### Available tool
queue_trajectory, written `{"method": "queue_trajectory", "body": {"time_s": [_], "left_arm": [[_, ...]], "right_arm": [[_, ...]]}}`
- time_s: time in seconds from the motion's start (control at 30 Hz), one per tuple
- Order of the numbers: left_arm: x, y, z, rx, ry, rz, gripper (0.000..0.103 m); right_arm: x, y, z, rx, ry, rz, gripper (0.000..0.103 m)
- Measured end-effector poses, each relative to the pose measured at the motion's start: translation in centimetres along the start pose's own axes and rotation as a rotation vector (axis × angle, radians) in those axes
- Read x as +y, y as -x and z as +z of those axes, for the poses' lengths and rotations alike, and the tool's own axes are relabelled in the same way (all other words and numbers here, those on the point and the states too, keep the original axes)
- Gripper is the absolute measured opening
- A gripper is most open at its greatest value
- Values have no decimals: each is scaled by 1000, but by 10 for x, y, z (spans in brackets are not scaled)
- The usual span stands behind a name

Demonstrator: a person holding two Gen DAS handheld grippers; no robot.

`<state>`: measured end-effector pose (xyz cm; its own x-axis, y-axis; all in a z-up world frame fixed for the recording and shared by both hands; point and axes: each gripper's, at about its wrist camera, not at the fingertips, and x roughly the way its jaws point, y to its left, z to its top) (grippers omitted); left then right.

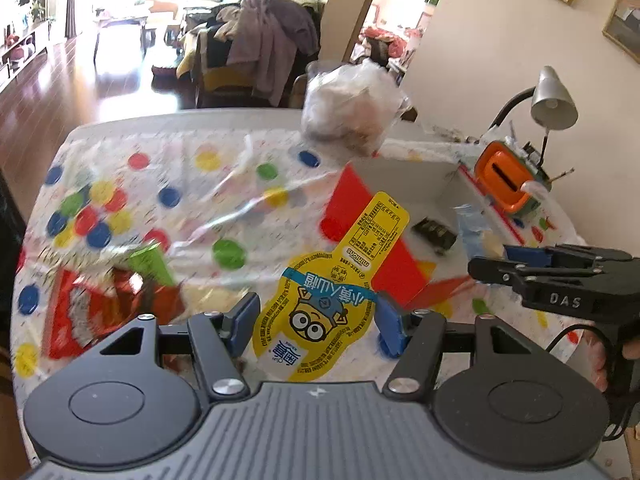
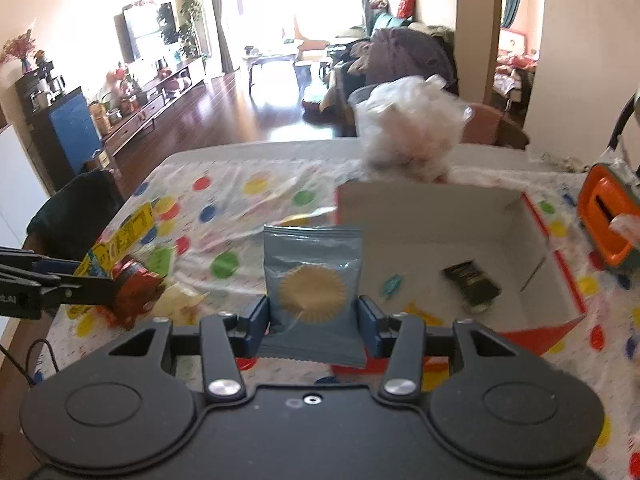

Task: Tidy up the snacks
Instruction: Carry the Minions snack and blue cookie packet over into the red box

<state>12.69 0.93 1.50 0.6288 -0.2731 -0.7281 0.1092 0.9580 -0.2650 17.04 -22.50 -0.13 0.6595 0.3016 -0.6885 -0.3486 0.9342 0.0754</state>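
My left gripper (image 1: 316,320) is shut on a yellow Minions snack pouch (image 1: 332,292) and holds it above the table, left of the open cardboard box (image 1: 400,176). My right gripper (image 2: 316,320) is shut on a grey-blue cake packet (image 2: 312,280) and holds it upright in front of the box's (image 2: 420,216) near left corner. A small black snack pack (image 2: 472,282) lies inside the box; it also shows in the left wrist view (image 1: 434,232). The right gripper (image 1: 492,266) shows at the right in the left wrist view, with the blue packet (image 1: 476,228). Red snack bags (image 1: 100,304) lie on the table at left.
The table (image 1: 180,184) has a polka-dot cloth under clear plastic. A filled clear plastic bag (image 1: 352,104) stands behind the box. An orange holder (image 1: 508,178) and a desk lamp (image 1: 554,100) stand at the right. A dark chair (image 2: 76,208) is at the table's left edge.
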Motion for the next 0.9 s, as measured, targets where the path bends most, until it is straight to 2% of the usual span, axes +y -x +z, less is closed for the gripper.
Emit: {"method": "queue_trajectory", "body": {"time_s": [0.1, 0.33, 0.6, 0.73, 0.9], "left_arm": [[-22, -9, 14, -27, -14, 13, 62], [-67, -42, 45, -33, 4, -2, 62], [-107, -94, 67, 23, 47, -9, 62], [-123, -126, 76, 62, 80, 14, 62], [-139, -159, 82, 70, 75, 85, 62]], "right_arm": [[-19, 1, 8, -17, -9, -13, 46], [-67, -3, 24, -32, -24, -35, 46], [-122, -24, 36, -5, -25, -58, 46], [-145, -41, 40, 22, -12, -71, 46], [-169, -64, 41, 71, 13, -58, 46]]}}
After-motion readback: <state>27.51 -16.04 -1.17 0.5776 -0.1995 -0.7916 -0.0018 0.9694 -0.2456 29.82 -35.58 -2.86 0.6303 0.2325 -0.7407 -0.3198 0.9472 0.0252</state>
